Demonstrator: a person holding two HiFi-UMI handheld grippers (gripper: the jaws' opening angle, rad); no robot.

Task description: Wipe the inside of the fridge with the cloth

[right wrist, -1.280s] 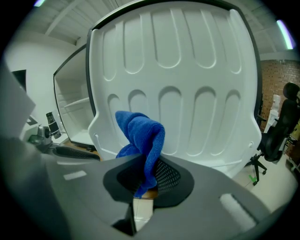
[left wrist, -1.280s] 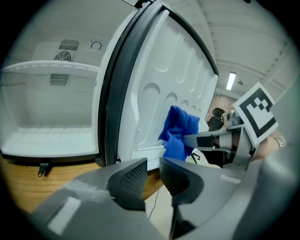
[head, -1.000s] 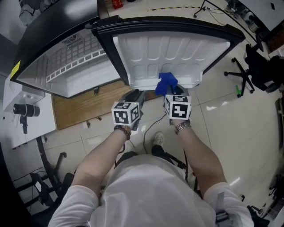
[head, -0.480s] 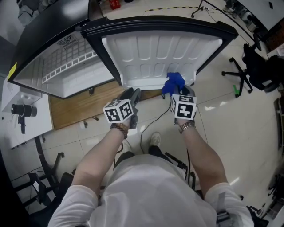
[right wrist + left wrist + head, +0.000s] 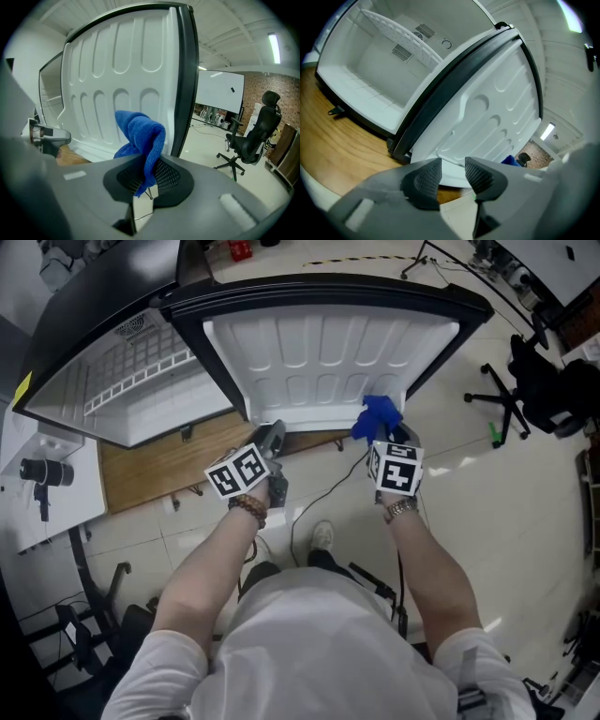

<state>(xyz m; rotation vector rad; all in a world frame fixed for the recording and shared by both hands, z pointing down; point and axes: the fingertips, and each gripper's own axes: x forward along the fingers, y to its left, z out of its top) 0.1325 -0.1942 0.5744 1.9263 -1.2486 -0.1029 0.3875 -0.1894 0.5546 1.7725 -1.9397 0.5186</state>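
The small fridge [image 5: 122, 381] stands with its door [image 5: 328, 352] swung wide, the ribbed white inner panel facing me. A blue cloth [image 5: 378, 415] is pinched in my right gripper [image 5: 394, 432], at the door's lower right corner. In the right gripper view the cloth [image 5: 140, 136] sticks up from the shut right gripper [image 5: 147, 176] in front of the door panel [image 5: 117, 70]. My left gripper [image 5: 273, 432] hovers below the door's lower left edge. Its jaws have just been opening, and the left gripper [image 5: 452, 171] has nothing between its pads. Beyond it are the door [image 5: 497, 108] and the white fridge cavity [image 5: 370, 70].
The fridge rests on a wooden board [image 5: 159, 465] on a tiled floor. A cable [image 5: 319, 498] trails across the tiles near my feet. An office chair [image 5: 539, 381] stands at the right, and a white table with a camera [image 5: 42, 474] at the left.
The right gripper has carried the cloth rightward along the door's lower edge. The left gripper has rolled about its own axis, and its marker cube now faces a different way.
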